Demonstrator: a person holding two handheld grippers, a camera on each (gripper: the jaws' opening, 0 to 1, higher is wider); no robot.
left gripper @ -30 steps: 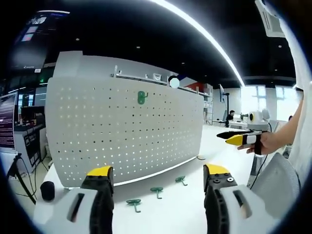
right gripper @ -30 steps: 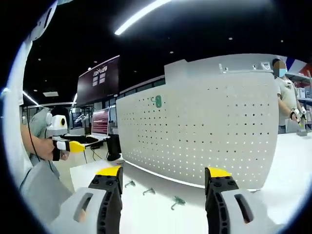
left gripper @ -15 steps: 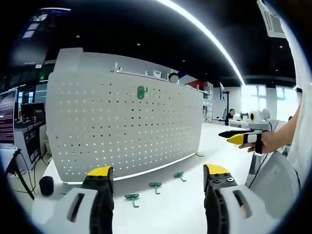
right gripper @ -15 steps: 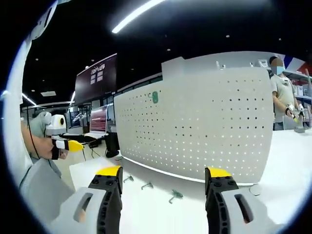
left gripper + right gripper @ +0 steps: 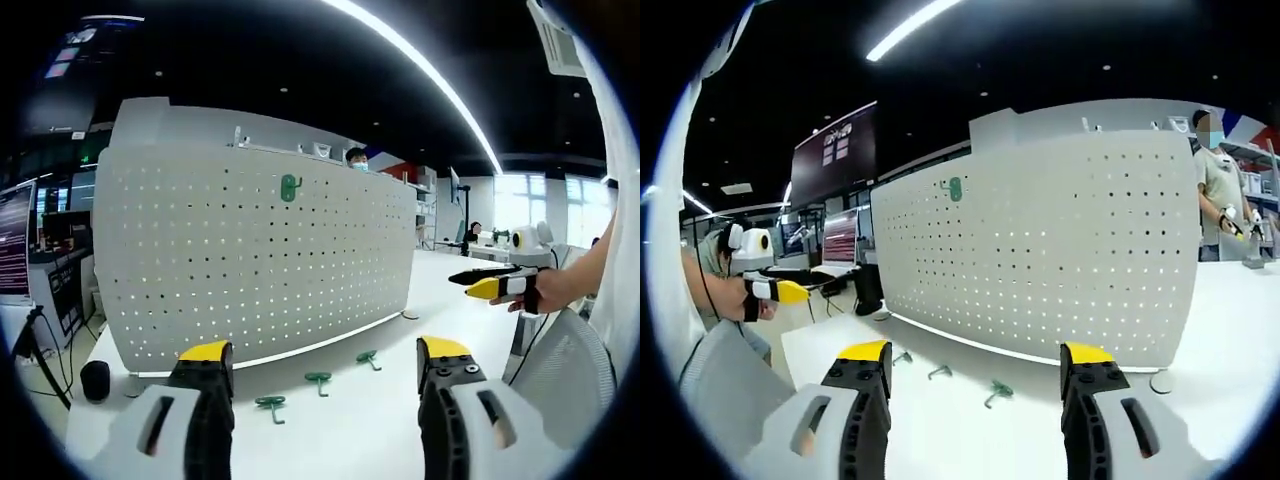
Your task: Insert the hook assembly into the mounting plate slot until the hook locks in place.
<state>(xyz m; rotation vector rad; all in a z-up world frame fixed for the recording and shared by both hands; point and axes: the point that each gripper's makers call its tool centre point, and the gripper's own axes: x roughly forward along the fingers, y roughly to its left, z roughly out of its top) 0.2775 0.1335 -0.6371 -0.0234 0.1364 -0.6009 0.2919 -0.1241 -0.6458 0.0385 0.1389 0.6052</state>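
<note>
One green hook [image 5: 290, 187] sat high on the upright pegboard [image 5: 250, 270], and three loose hooks [image 5: 319, 379] lay in a row on the white tabletop [image 5: 330, 430] at its foot. The left gripper view alone showed a black cylinder [image 5: 96, 382] left of the board, while the right gripper view showed a person [image 5: 1218, 190] standing beyond its far end. Each hand-held gripper, left [image 5: 322, 362] and right [image 5: 976, 362], hovered level over the tabletop, jaws wide apart and empty, facing the board.

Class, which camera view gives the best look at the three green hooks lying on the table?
The left gripper view: the three green hooks lie spread out, clearly green. In the right gripper view, the same hooks look smaller and mostly greyer.
</note>
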